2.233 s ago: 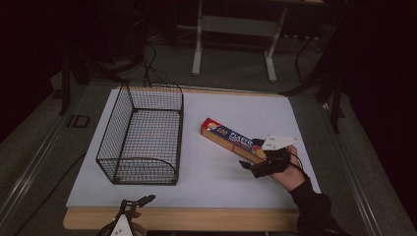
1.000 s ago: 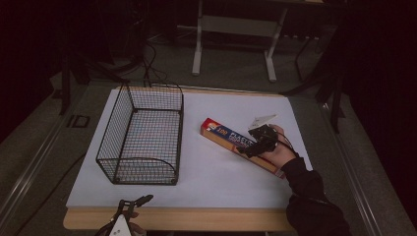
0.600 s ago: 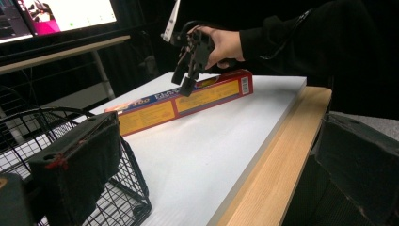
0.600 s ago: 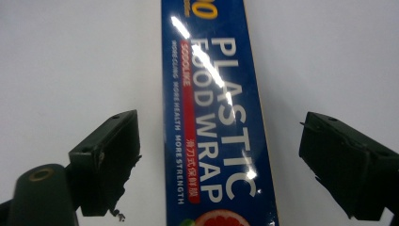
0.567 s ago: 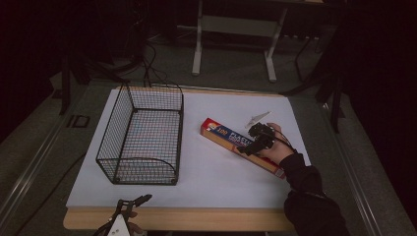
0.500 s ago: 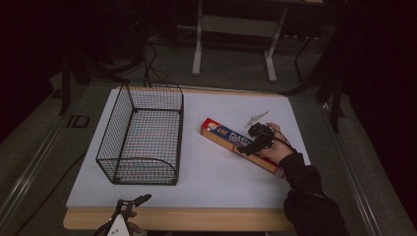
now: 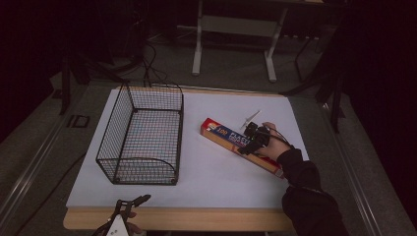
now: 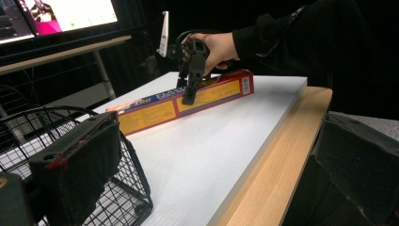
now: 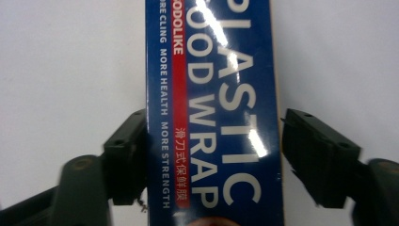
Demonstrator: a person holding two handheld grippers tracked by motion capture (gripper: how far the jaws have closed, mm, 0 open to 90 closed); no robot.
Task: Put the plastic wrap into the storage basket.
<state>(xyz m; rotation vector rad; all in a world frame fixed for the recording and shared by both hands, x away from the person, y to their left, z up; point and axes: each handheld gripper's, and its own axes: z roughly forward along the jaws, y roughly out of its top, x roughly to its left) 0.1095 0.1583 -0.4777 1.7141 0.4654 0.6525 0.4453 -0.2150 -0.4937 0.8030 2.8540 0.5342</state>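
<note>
The white table (image 7: 206,187) is bare around the plastic wrap box (image 9: 214,113), which is straddled by the right gripper (image 9: 211,160). Its jaws have just been closing; one pad touches, the other stands just clear. An off-centre squeeze could swivel the box. The left gripper (image 8: 70,160) is held open beside the wire basket (image 7: 142,132).

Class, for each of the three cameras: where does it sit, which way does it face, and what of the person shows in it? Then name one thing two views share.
High view: above the table's near side, facing forward and down; right gripper and sleeve.
Left gripper view: at the near edge, facing across the table; own jaws, the far hand.
Right gripper view: straight down; own jaws astride the wrap box.
Shared: box, basket.
</note>
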